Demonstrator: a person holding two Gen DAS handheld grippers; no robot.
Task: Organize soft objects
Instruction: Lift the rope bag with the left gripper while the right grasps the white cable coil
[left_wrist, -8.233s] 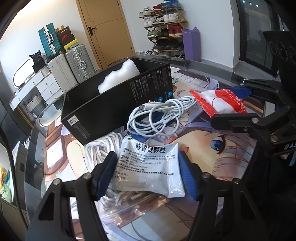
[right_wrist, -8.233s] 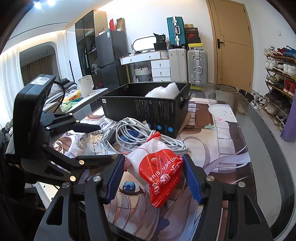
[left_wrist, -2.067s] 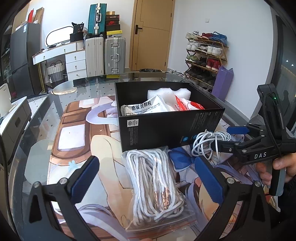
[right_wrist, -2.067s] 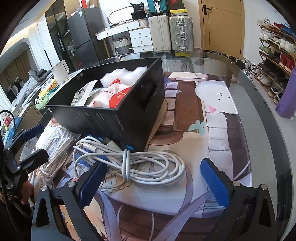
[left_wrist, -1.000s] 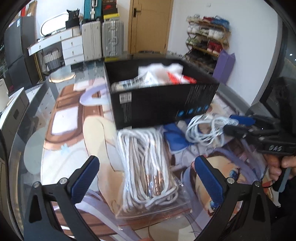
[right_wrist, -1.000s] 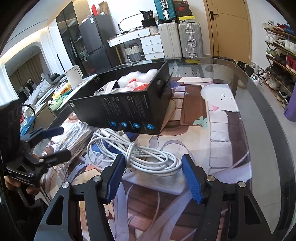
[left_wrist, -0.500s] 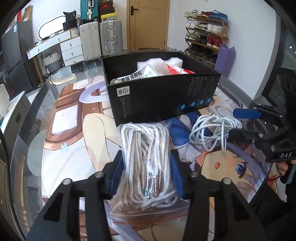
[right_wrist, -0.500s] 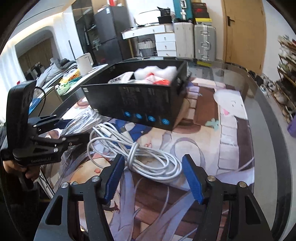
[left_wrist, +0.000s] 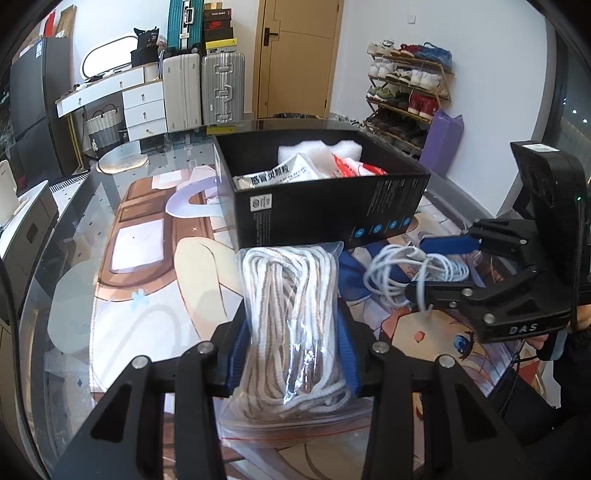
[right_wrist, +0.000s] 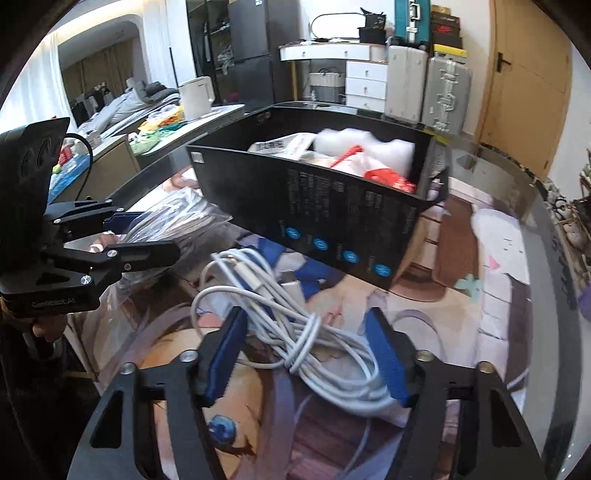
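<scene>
A clear bag of white rope (left_wrist: 291, 325) lies in front of the black box (left_wrist: 325, 218). My left gripper (left_wrist: 291, 354) is shut on the bag, its blue pads pressing both sides. A coil of white cable (right_wrist: 295, 332) lies on the printed mat. My right gripper (right_wrist: 306, 354) straddles the coil, pads close on either side, and the cable looks lifted. In the box (right_wrist: 332, 218) lie a white medicine packet (left_wrist: 280, 173), a red-and-white packet (left_wrist: 354, 170) and white foam (left_wrist: 317, 151). The right gripper also shows in the left wrist view (left_wrist: 436, 266), around the cable (left_wrist: 406, 266).
The glass table with the printed mat (left_wrist: 147, 258) extends left of the box. Suitcases (left_wrist: 221, 88), a dresser and a shoe rack (left_wrist: 406, 92) stand beyond the table. A side counter with a kettle (right_wrist: 195, 96) is at the left in the right wrist view.
Both grippers closed in from wide open: the left onto the rope bag, the right around the cable coil. Both have moved closer to the box.
</scene>
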